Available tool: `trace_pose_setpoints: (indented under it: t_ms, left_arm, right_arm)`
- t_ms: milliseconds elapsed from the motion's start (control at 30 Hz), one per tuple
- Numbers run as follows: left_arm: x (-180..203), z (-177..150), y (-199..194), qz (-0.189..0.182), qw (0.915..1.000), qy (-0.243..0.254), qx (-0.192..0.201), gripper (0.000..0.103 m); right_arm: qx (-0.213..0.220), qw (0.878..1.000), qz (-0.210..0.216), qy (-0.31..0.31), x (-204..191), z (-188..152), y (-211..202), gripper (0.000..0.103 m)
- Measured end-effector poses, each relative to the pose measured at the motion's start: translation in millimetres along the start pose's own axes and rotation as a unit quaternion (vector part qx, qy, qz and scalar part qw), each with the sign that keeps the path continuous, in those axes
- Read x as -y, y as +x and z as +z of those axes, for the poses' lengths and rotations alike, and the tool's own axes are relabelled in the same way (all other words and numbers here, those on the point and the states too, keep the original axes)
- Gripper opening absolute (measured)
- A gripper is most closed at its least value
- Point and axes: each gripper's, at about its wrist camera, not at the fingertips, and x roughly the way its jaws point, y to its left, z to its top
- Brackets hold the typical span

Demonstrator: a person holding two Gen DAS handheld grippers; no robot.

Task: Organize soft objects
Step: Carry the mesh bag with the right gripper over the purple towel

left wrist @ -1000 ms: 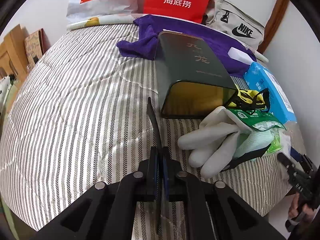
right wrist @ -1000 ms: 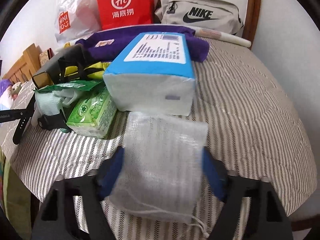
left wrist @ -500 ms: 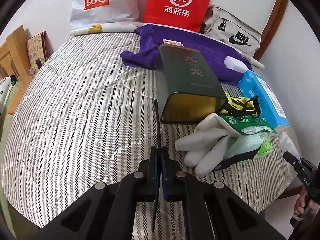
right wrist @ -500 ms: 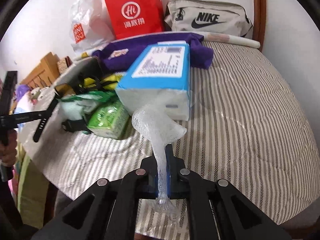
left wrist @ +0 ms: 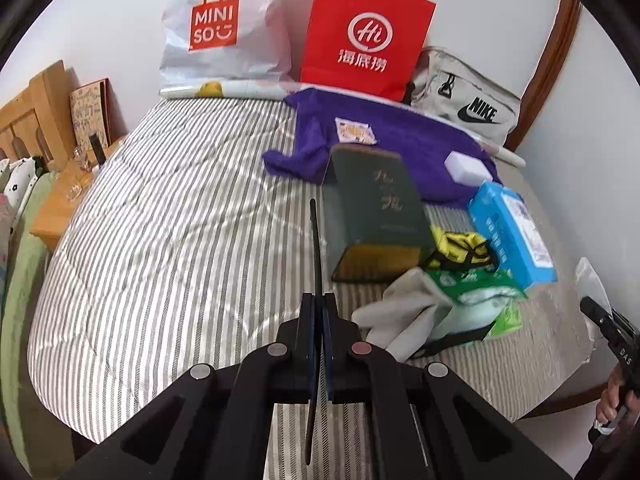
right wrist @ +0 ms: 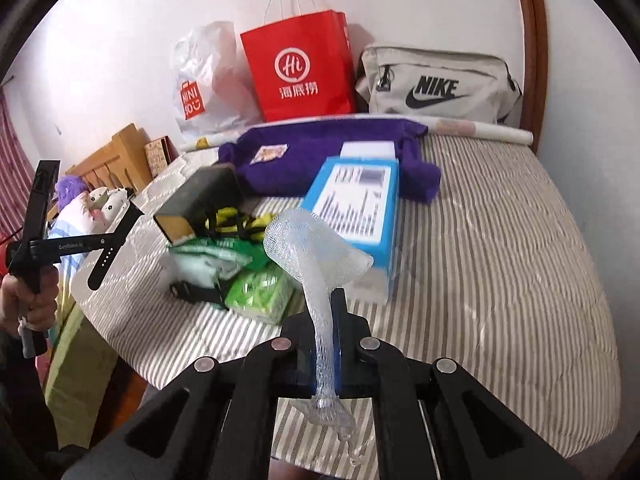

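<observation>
Red paper bag [right wrist: 298,66], grey Nike pouch [right wrist: 436,84] (zipped), wooden headboard [left wrist: 28,116]

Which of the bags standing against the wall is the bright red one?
The red paper bag with white handles and a round white logo, standing in the middle. The white plastic bag is on its left, the grey Nike bag on its right.

I see a bed [left wrist: 168,240] under a grey-and-white striped quilt. At its far end a purple towel [left wrist: 400,140] lies spread, with a rolled poster [left wrist: 224,90] along the wall edge. Nearer, a dark green box [left wrist: 376,208] lies on its side, just beside a blue tissue pack [left wrist: 508,236]. In front of them I make out a white glove [left wrist: 400,312] and green wipe packets [left wrist: 476,284], bunched together and touching.
</observation>
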Motion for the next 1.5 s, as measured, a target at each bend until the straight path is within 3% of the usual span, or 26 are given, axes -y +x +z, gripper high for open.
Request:
trace_pose_setpoints:
  t_ms: [700, 1133, 1500]
  left_arm:
    - [17.9, 95.1, 20.8, -0.021, 0.9997, 0.008, 0.012, 0.004]
    - [25.4, 155.6, 69.8, -0.032, 0.9995, 0.009, 0.000, 0.004]
    - [27.0, 196.1, 125.6, -0.050, 0.9983, -0.013, -0.028, 0.004]
  right_arm:
    - [0.001, 1.000, -0.003, -0.017, 11.7, 104.2, 47.9, 0.005]
    - [-0.014, 0.999, -0.016, -0.035, 22.1, 168.1, 113.6, 0.005]
    - [-0.050, 0.998, -0.024, -0.026, 42.9, 204.8, 181.7, 0.005]
